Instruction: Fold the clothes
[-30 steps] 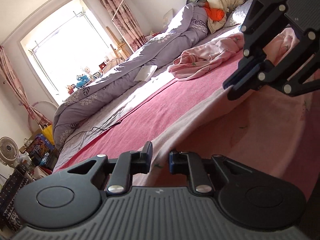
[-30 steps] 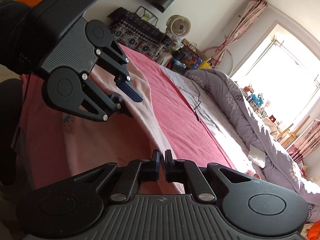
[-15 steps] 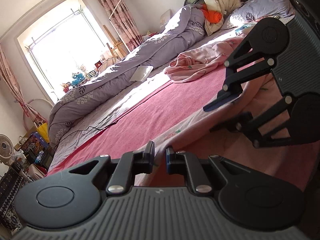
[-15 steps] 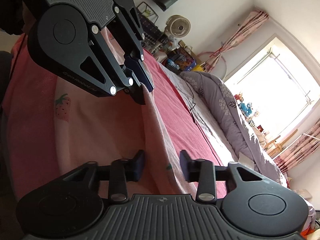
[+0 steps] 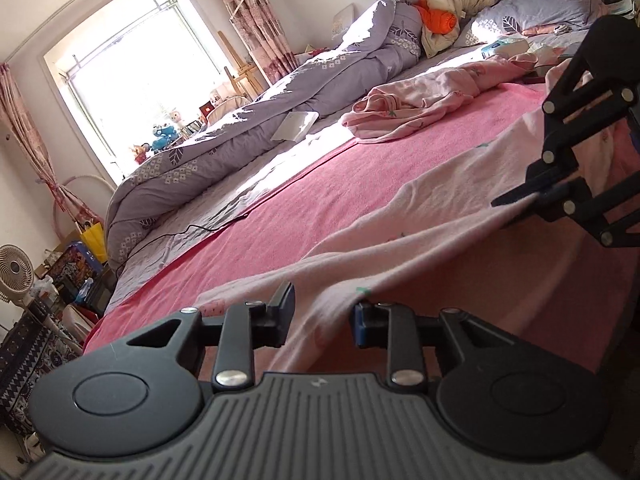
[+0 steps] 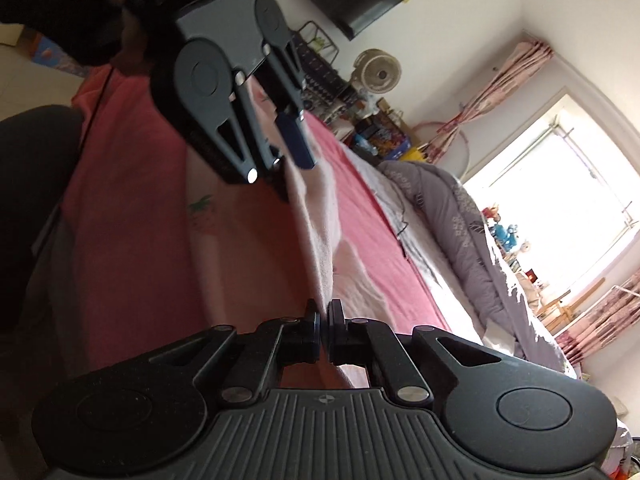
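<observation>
Pink garment (image 5: 460, 208) on the red bedspread (image 5: 360, 176): left gripper (image 5: 322, 312) now released, earlier clenched; right gripper (image 6: 323, 320) now clamps its edge, earlier spread. Two grippers, one second pink garment (image 5: 416, 108) behind.

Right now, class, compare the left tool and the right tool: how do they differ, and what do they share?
The left tool stands open; the right tool is shut. The pink garment passes loosely through the left tool's gap, while the right tool pinches its edge. Both are black and work along the same garment's edge.
</observation>
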